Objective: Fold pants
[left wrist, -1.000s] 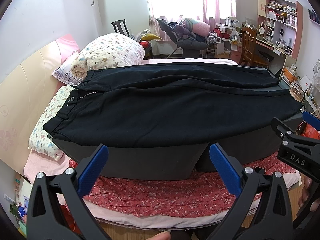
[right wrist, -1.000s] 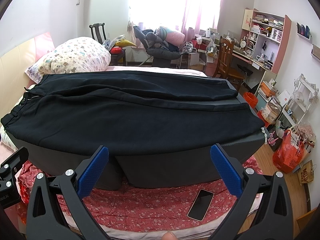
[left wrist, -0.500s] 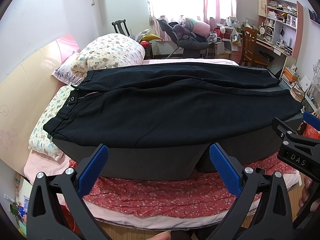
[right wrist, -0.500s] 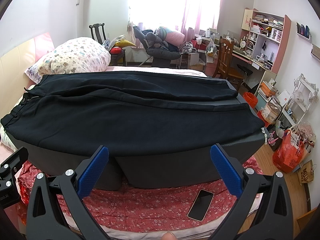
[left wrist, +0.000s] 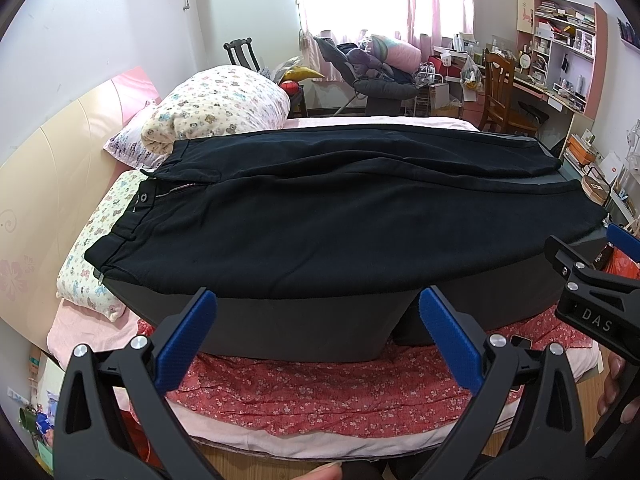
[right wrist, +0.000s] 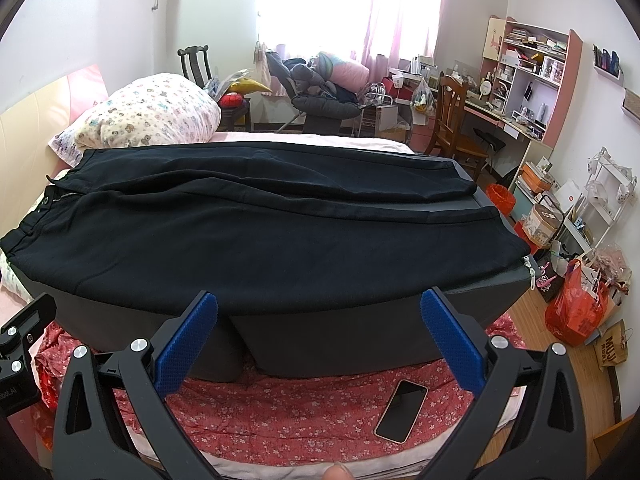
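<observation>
Pants (left wrist: 344, 232) lay flat, unfolded, across a dark grey board (left wrist: 304, 324) that sat on the bed (left wrist: 320, 396); waistband with zip and button toward the headboard, hems toward the desk side. Two legs lay side by side, the far one partly creased over the near one.

Left gripper (left wrist: 316, 328) was spread wide and held nothing; it hung short of the near board edge. Right gripper (right wrist: 318, 328) was likewise spread and empty, also short of the edge, offset toward the hem end. Neither touched cloth.

Judgement on the step in hand: the first fold had not begun. To do it well, each tool probably should take the near leg's outer seam, one close to the waistband, one close to the hem, pinch only the top layers, lift together and carry evenly over the far leg so seams align. Uneven lift would likely drag the crotch crooked.

Count, largest first: bed 1; board 1; pants 1; pillows (right wrist: 156, 116) at least 3 seen; grippers 2; phone (right wrist: 401, 410) 1, on the red floral sheet (right wrist: 320, 412), clear of the work.
</observation>
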### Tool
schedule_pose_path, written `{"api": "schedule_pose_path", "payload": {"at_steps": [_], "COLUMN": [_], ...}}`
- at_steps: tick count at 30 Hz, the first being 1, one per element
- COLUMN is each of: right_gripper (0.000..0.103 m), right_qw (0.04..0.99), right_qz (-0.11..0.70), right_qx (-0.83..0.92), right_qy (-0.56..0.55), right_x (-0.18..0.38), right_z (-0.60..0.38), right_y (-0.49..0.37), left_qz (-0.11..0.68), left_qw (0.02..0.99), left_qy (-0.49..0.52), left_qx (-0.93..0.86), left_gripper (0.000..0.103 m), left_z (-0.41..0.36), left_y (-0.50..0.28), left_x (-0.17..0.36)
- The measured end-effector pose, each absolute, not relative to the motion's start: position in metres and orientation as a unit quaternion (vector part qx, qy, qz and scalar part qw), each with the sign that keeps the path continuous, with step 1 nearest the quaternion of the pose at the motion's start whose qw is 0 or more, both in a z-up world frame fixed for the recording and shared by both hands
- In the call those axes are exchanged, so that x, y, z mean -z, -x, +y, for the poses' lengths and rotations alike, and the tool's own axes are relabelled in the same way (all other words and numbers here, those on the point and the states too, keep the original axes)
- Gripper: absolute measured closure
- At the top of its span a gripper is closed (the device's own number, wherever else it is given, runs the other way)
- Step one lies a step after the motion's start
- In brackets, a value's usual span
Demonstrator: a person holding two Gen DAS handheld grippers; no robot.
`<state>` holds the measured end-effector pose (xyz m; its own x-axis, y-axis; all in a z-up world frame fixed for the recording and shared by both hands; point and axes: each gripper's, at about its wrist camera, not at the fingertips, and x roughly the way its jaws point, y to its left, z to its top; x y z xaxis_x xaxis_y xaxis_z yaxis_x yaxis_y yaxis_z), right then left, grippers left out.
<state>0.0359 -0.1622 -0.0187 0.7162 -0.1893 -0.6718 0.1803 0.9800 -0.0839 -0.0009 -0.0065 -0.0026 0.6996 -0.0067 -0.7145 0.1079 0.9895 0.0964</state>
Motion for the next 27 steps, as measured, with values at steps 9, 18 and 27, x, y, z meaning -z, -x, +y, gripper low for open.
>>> {"api": "schedule_pose_path", "payload": {"at_steps": [9,18,27], "right_gripper": [0.001,0.001,0.001], "right_qw": [0.926,0.905,0.840], "right_qz": [0.365,0.392,0.406], "right_qx": [0.096,0.080,0.096], "right_qy": [0.000,-0.146,-0.347], "right_x": [0.020,0.030,0.027], "right_z": [-0.164,-0.241,-0.393], "right_y": [-0.037,-0.073,-0.134], "left_qz": [0.386,0.388,0.403], "left_qw": [0.920,0.920,0.915], "left_qy": [-0.066,-0.050,-0.018], "left_qx": [0.031,0.007,-0.023], "left_gripper": [0.002,0.002,0.002], "left_z": [-0.001,0.010,0.021], "left_y": [-0.001,-0.016,-0.060], "left_x": [0.004,0.008,0.004]}}
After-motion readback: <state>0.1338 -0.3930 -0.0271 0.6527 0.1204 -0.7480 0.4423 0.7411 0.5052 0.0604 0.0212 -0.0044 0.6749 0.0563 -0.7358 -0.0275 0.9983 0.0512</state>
